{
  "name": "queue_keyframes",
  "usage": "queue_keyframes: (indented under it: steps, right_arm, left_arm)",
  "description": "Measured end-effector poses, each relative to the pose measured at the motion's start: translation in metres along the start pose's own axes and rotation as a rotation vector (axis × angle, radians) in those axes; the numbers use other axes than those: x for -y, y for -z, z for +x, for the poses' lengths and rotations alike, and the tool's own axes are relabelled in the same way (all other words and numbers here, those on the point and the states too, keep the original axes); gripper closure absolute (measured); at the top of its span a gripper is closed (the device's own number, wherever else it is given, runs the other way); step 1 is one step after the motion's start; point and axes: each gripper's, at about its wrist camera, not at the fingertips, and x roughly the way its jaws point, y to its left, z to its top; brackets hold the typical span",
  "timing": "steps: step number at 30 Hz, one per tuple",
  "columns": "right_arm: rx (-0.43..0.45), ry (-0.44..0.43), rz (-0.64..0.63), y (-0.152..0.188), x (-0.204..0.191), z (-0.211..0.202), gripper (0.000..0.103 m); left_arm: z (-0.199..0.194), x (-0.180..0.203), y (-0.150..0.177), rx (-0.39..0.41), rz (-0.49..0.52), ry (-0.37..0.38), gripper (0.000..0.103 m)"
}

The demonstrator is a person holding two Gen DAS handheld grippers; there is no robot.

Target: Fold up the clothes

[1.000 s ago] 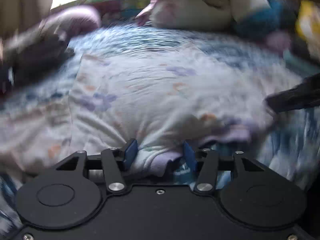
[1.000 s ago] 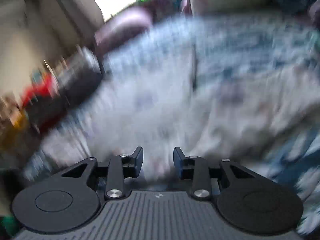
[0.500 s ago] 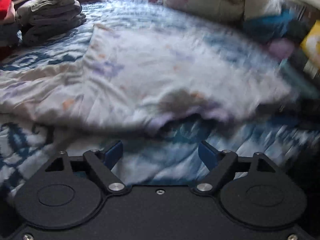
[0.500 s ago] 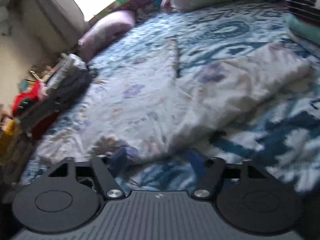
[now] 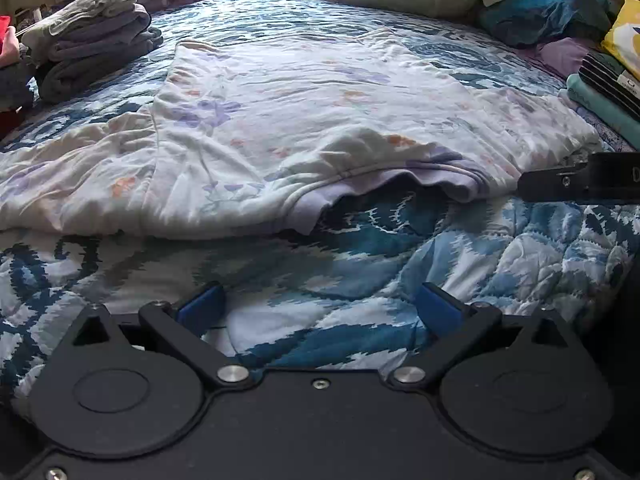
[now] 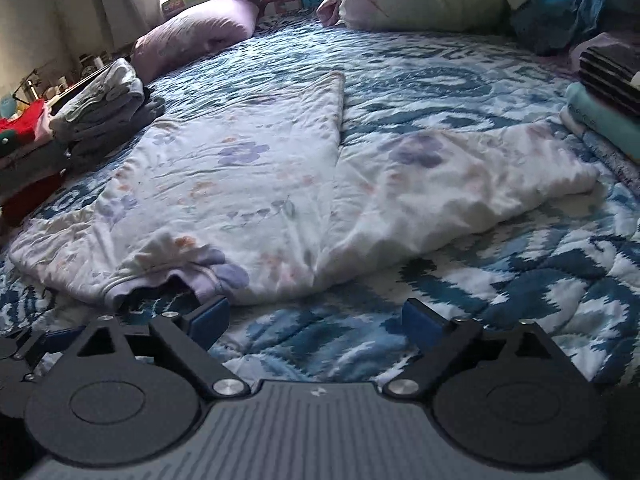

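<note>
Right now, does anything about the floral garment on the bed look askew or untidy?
Yes. The floral garment lies spread on the blue quilt but unevenly: its purple neckline is humped up off the quilt, and one sleeve is rumpled and angled outward. Nothing looks damaged or spilled.

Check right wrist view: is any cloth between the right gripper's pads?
No. The right gripper has its jaws opening over bare blue quilt, and the floral garment lies beyond the fingertips, untouched.
</note>
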Motion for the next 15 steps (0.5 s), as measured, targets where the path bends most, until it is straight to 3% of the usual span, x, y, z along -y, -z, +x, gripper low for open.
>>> queue_keyframes:
  steps: [8, 15]
  right_arm:
    - [-0.008, -0.044, 0.020, 0.000, 0.007, 0.004, 0.009]
    - [-0.020, -0.061, -0.012, -0.001, 0.006, 0.004, 0.009]
  left_arm:
    - [-0.005, 0.001, -0.005, -0.022, -0.010, -0.008, 0.000]
    - [-0.021, 0.010, -0.026, 0.019, 0.014, -0.100, 0.001]
